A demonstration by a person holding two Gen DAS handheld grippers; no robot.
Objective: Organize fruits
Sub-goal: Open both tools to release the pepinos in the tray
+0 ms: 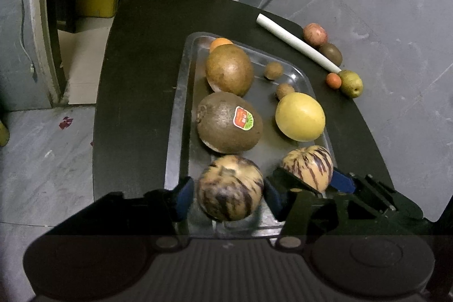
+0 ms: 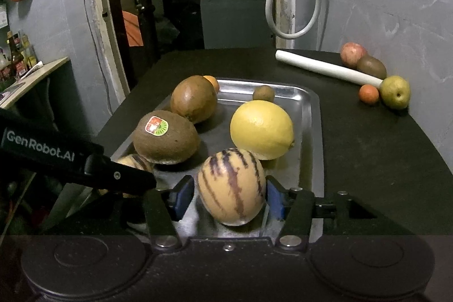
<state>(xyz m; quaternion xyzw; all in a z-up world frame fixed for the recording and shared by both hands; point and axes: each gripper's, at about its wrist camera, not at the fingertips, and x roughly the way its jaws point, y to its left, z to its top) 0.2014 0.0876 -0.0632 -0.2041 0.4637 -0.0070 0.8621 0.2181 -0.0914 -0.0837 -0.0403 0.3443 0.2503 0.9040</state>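
Both grippers sit low over the tray (image 1: 181,92): left gripper (image 1: 226,196) brackets one striped melon (image 1: 229,187), right gripper (image 2: 230,196) another (image 2: 230,186); pads beside the skin, grip uncertain.

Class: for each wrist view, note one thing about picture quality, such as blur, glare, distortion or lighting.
Left wrist view: the striped fruit between the left gripper fingers looks soft and smeared, while the stickered kiwi is sharper; the table edge bows from fisheye distortion. Right wrist view: the metal tray rim shows bright glare, its striped fruit is crisp, and the room is dim.
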